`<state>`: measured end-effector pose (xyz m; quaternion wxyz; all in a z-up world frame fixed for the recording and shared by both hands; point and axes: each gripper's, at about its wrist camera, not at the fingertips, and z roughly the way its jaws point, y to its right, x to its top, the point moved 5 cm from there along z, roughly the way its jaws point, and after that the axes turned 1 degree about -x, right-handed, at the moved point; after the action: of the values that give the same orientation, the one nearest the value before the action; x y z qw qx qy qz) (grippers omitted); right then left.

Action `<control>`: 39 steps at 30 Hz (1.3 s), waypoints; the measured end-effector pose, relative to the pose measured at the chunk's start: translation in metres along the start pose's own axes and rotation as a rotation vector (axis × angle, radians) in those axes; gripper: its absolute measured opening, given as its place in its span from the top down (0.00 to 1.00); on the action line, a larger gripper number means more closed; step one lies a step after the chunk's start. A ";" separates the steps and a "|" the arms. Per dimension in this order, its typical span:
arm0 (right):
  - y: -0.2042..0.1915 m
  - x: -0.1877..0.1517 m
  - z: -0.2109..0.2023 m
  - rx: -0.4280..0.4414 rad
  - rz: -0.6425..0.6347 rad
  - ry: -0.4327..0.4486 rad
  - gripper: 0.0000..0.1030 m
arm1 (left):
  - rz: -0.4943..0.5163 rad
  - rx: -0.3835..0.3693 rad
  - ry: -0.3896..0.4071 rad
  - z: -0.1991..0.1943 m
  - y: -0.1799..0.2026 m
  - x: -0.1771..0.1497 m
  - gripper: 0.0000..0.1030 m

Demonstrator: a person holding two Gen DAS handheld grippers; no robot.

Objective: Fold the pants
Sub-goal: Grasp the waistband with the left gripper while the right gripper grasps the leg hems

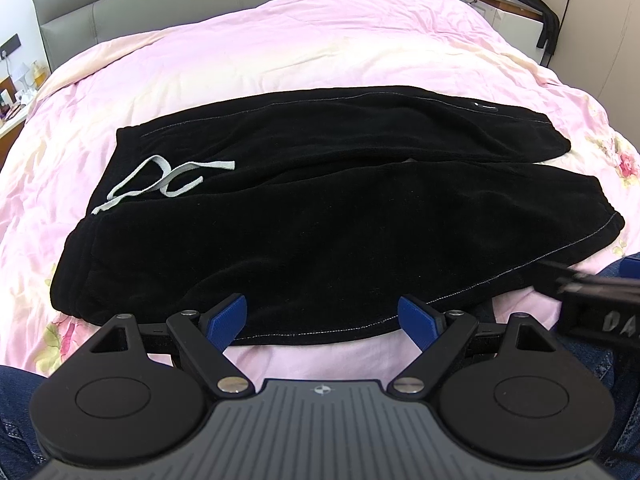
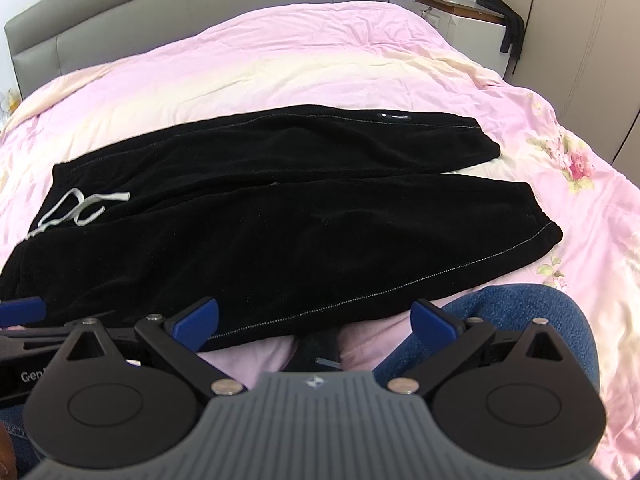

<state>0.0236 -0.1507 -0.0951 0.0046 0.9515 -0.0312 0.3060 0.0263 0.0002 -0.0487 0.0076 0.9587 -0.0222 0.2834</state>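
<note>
We are holding both the left gripper (image 1: 322,322) and right gripper (image 2: 316,322) wide open and empty at lower frame, just short of the black pants (image 1: 280,236) lying lengthwise left-to-right across the pink bedspread (image 1: 320,60), waistband left.

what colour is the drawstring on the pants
Pale grey-white drawstring, against the black pants; clearest in the left wrist view.

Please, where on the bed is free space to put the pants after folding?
The pink duvet is bare between the black pants and the grey headboard. The near edge is crowded by both grippers and the person's knee.
</note>
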 end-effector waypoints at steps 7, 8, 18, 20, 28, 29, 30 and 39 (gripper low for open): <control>0.029 0.011 0.009 -0.021 0.048 0.018 0.05 | -0.045 -0.010 -0.019 0.012 -0.013 0.000 0.03; 0.036 0.014 0.010 -0.026 0.057 0.025 0.05 | -0.064 -0.015 -0.026 0.016 -0.018 0.000 0.03; 0.147 0.069 0.020 0.005 0.301 0.138 0.05 | -0.453 -0.010 -0.148 0.066 -0.110 -0.012 0.03; 0.174 0.080 0.028 -0.001 0.353 0.159 0.05 | -0.547 -0.028 -0.172 0.075 -0.123 -0.017 0.03; 0.276 0.085 0.089 0.042 0.595 0.160 0.05 | -0.939 -0.096 -0.289 0.121 -0.152 -0.054 0.03; 0.284 0.079 0.103 0.077 0.640 0.111 0.05 | -0.939 -0.087 -0.281 0.123 -0.152 -0.055 0.03; 0.292 0.074 0.115 0.101 0.686 0.071 0.05 | -0.951 -0.078 -0.268 0.125 -0.153 -0.055 0.03; 0.331 0.009 0.209 0.265 1.096 -0.067 0.05 | -1.245 -0.165 -0.150 0.148 -0.177 -0.062 0.06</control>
<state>0.1317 -0.4878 -0.2632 -0.2754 0.7978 -0.4823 0.2345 0.0629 0.1756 -0.2073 0.2434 0.8056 0.5173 0.1553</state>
